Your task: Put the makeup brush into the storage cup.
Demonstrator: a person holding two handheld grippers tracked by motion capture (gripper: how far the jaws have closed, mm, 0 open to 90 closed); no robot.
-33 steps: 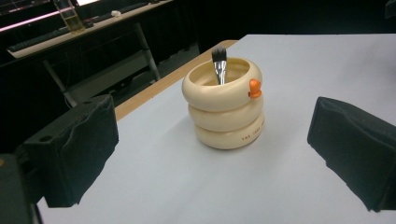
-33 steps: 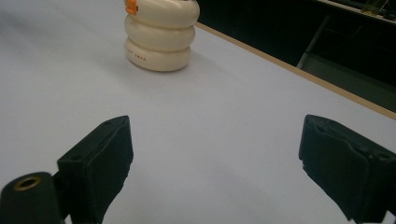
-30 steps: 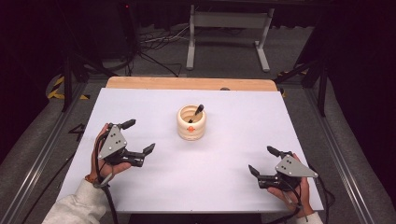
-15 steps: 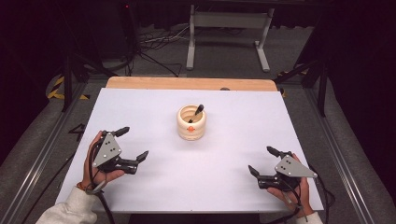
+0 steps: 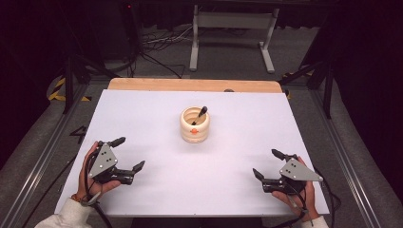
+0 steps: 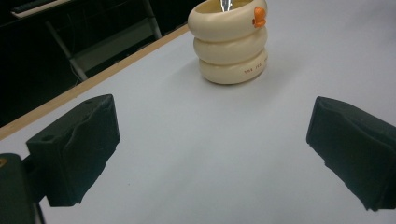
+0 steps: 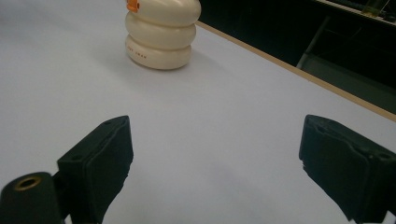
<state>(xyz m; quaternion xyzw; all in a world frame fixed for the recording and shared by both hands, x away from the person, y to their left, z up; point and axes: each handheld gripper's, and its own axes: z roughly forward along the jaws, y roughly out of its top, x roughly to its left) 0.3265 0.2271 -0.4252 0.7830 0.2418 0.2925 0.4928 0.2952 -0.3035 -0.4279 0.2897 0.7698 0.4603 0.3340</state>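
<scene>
Both grippers (image 5: 127,153) (image 5: 269,164) agape (nothing held)

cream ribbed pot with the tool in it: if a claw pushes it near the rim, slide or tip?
The pot looks squat with a broad base, so it would probably slide. Its rounded, glossy rings may slip between pads. The dark tool leans loose inside and could rattle or shift.

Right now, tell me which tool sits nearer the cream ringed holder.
Left. The left tool sits near-left of the cream ringed holder; the right tool sits near-right, slightly farther. Both are open on the white table.
</scene>
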